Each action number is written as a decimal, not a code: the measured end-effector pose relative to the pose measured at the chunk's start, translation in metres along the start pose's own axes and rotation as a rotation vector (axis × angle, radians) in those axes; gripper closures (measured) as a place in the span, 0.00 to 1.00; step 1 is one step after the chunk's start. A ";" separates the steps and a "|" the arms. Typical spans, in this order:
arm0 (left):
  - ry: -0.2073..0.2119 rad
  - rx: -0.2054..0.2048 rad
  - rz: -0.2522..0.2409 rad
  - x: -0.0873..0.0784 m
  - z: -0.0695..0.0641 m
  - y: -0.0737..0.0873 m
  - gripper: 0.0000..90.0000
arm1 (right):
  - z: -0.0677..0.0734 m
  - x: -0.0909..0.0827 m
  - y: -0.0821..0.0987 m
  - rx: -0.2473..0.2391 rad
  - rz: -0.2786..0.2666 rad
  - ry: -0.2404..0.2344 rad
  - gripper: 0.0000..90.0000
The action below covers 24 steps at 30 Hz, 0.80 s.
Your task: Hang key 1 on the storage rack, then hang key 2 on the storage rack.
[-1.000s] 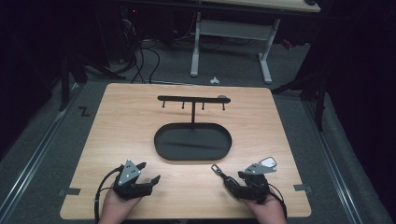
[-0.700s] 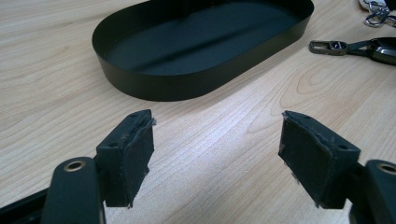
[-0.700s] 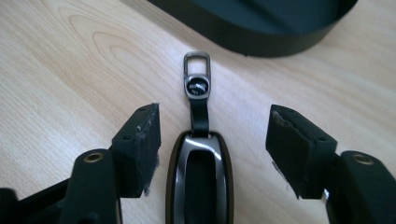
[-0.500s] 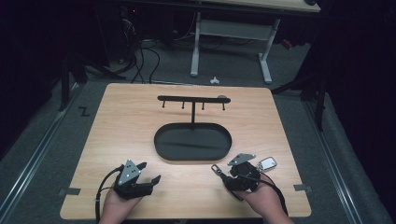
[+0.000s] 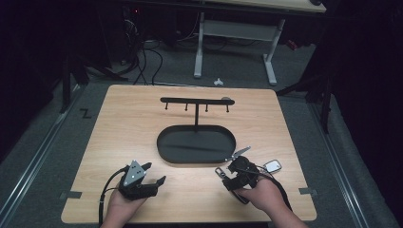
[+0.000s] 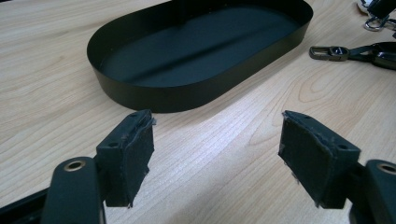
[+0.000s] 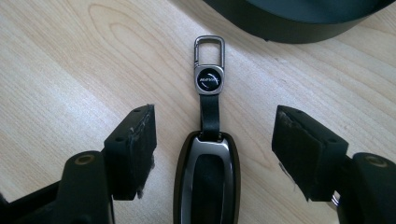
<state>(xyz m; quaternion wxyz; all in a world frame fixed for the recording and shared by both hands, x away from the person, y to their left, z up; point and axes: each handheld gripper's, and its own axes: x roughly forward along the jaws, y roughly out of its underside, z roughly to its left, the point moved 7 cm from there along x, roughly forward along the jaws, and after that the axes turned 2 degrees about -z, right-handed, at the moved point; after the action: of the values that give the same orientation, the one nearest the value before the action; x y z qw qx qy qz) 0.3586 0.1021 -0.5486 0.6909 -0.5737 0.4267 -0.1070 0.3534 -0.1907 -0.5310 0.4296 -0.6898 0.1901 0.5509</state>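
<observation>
Right now our right gripper (image 7: 212, 154) hangs low over the key fob (image 7: 208, 179), which lies flat on the wooden table (image 5: 123, 123) just in front of the black oval tray (image 5: 164, 142) of the key stand (image 5: 196, 101). Its jaws have just been opening wider; they straddle the fob with clear wood showing on both sides, so nothing is gripped yet. The fob's short strap and metal clasp (image 7: 209, 63) point toward the tray rim.

Our left gripper (image 6: 215, 154) rests near the table's front edge, jaws wide apart and empty, well apart from the fob.

What could go wrong, as we judge it:
- The fob body looks smooth and rounded. If we close on its curved sides too high, it could squirt out from between the pads and skid across the wood.
- Closing off-centre could push one pad against the fob first and spin it, leaving the clasp pointing somewhere awkward for hanging on a hook.
- Coming down too steeply could jam the pad tips on the tabletop before they reach the fob's flanks.
- A second key piece (image 5: 273, 166) lies just beside our right hand (image 5: 263, 194); a careless sweep could knock it away.
</observation>
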 end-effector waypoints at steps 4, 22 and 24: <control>0.009 0.013 -0.001 0.004 -0.004 -0.002 0.30 | -0.001 0.003 -0.002 -0.004 0.041 0.002 0.36; -0.003 0.028 0.012 -0.005 -0.005 0.003 0.30 | -0.005 0.028 -0.012 -0.013 0.242 -0.037 0.56; -0.005 0.026 0.014 -0.006 -0.004 0.003 0.30 | -0.005 0.029 -0.012 -0.022 0.256 -0.031 0.61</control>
<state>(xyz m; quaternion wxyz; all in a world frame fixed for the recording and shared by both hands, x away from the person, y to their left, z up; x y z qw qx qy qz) 0.3505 0.1042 -0.5484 0.7002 -0.5618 0.4276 -0.1063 0.3747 -0.1814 -0.5532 0.3509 -0.6561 0.2639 0.6138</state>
